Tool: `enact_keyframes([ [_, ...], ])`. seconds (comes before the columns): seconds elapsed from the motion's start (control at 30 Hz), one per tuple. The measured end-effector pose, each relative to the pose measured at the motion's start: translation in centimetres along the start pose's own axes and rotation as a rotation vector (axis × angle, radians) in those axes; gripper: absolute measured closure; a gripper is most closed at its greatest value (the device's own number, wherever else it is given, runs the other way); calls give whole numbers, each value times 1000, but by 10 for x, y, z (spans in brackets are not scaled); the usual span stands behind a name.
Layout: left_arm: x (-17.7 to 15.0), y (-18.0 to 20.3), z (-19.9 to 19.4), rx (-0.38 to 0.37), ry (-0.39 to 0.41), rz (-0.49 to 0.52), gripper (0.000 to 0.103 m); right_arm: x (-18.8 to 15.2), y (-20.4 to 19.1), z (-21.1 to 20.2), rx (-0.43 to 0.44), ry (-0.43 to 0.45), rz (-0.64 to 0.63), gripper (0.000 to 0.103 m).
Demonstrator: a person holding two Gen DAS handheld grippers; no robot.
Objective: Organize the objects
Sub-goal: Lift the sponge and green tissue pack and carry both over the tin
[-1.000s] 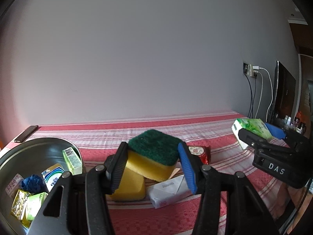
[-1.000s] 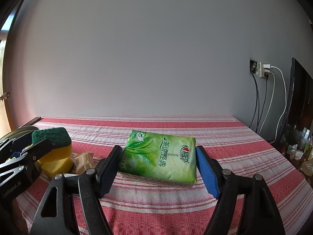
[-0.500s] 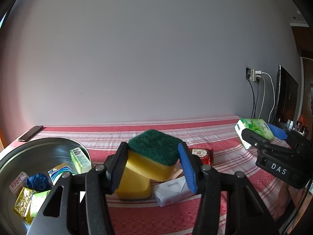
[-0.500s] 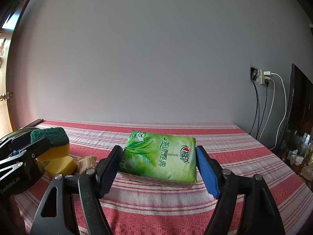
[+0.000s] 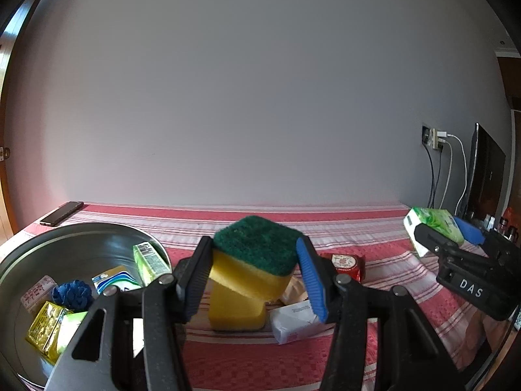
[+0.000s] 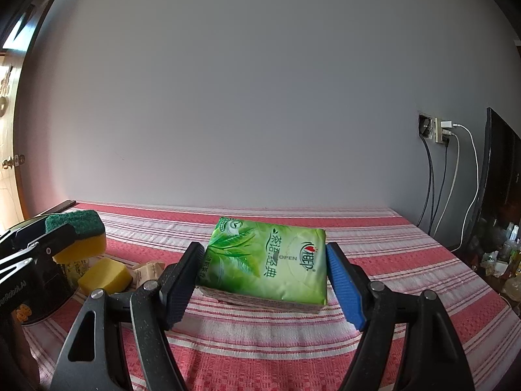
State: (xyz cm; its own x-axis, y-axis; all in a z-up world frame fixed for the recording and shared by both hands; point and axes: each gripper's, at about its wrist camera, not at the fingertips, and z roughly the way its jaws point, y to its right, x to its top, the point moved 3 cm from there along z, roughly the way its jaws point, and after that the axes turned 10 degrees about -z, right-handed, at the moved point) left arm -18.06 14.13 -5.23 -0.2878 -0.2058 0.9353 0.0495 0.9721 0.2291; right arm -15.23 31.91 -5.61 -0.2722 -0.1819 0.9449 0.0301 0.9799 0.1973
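Note:
My left gripper (image 5: pixel 252 275) is shut on a yellow sponge with a green scouring top (image 5: pixel 257 260) and holds it above the striped red cloth. A second yellow sponge (image 5: pixel 234 314) lies under it. My right gripper (image 6: pixel 265 278) is shut on a green tissue pack (image 6: pixel 267 260), held above the cloth; it also shows in the left wrist view (image 5: pixel 434 228). A metal bowl (image 5: pixel 81 238) at the left holds several small packets and a blue ball.
A white packet (image 5: pixel 294 321), a red packet (image 5: pixel 343 262) and a tan wrapper (image 6: pixel 148 268) lie on the cloth (image 6: pixel 358 251). A phone (image 5: pixel 62 213) lies at the far left edge. Cables, a socket (image 6: pixel 439 130) and a dark screen (image 6: pixel 501 163) are at the right wall.
Both grippers have risen a little with their loads. The table and bowl sit lower in both views; the held sponge and tissue pack stay gripped.

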Motion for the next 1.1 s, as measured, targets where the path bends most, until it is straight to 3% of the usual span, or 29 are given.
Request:
enact_keyframes([
  [0.27,3,-5,-21,19,62,12,51,4,-10,-4,37,32,-40,26],
  [0.53,35,-40,-63,72,153,-14,51,15,-34,-9,125,57,-53,26],
  [0.77,45,-82,-73,161,144,-42,51,39,-59,-11,214,85,-71,26],
  [1.1,45,-115,-72,226,114,-57,51,55,-109,-12,329,78,-98,26],
])
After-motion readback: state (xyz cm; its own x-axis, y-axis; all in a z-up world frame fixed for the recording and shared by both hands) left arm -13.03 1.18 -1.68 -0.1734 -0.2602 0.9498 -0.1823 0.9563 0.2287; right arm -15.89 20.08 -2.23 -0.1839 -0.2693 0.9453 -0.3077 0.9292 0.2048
